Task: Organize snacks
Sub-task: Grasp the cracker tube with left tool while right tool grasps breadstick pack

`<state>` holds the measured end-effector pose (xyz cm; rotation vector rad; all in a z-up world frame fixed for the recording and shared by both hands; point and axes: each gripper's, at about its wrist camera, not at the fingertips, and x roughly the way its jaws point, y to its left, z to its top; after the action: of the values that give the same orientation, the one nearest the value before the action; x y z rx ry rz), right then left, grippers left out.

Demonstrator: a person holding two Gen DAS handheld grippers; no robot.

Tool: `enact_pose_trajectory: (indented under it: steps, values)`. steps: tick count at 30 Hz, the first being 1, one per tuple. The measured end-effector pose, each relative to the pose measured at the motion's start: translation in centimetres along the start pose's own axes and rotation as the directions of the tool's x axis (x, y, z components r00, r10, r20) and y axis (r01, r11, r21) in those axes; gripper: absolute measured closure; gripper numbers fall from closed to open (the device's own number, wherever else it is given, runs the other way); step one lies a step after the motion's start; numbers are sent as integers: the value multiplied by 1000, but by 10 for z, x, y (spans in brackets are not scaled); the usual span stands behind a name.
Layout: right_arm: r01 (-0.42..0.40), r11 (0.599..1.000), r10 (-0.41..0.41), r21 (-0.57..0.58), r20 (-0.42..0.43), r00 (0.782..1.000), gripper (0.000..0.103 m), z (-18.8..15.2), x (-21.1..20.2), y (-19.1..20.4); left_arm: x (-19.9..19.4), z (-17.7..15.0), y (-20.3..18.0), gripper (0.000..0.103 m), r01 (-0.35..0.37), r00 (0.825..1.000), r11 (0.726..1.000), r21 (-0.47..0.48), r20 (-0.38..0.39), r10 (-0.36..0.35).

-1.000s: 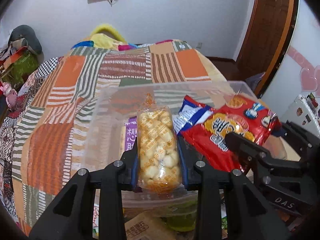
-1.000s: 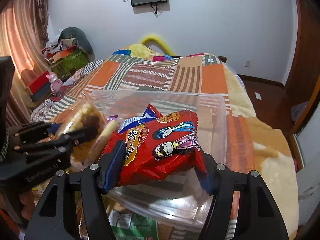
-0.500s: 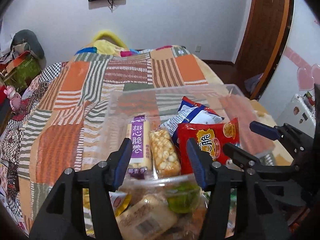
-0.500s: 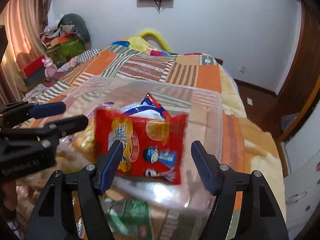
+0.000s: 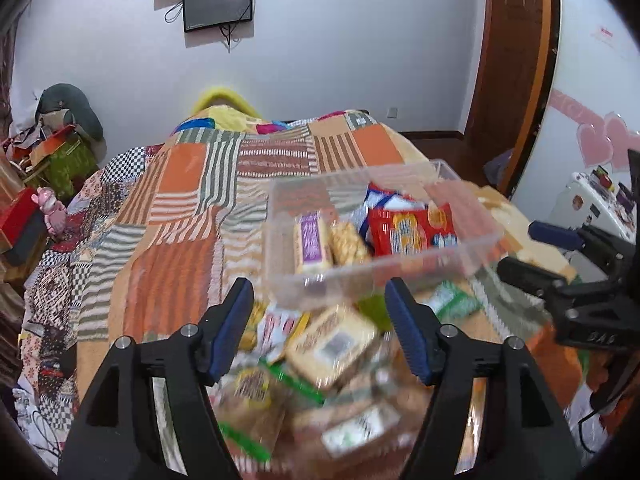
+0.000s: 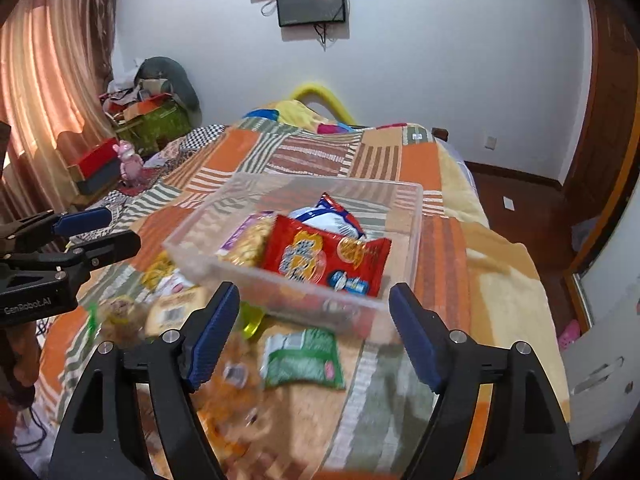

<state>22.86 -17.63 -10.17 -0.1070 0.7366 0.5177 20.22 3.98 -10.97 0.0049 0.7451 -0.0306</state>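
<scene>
Two grippers gape with nothing between their fingers: the left gripper (image 5: 320,320) and the right gripper (image 6: 314,324). A second ago each clamped a packet; both packets now lie in the clear plastic bin (image 6: 412,216) on the patchwork quilt (image 5: 180,208). The left view shows the popcorn bar (image 5: 349,238) beside a purple-labelled wafer packet (image 5: 311,245), with the red cracker bag (image 5: 412,230) at 3 o'clock from them. Only the right view shows a green packet (image 6: 302,358) at 6 o'clock below the bin, and curtains (image 6: 44,92).
</scene>
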Motion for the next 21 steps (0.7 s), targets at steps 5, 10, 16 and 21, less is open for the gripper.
enact_pose_trajectory:
  steps: [5, 10, 16, 21]
  values:
    - [-45, 999, 46, 14, -25, 999, 22, -25, -5, 16, -2, -38, -1, 34, 22, 998, 1000, 16, -63, -21]
    - [-60, 998, 62, 20, -98, 993, 22, -54, 9, 36, 19, -69, -3, 34, 94, 983, 996, 1, -156, -93]
    - [-106, 991, 119, 82, -176, 977, 22, -77, 22, 47, 40, -89, -12, 34, 180, 962, 984, -18, -206, -180]
    - [-98, 994, 105, 46, -220, 970, 22, -90, 31, 58, 39, -98, -21, 33, 216, 951, 976, 5, -229, -209]
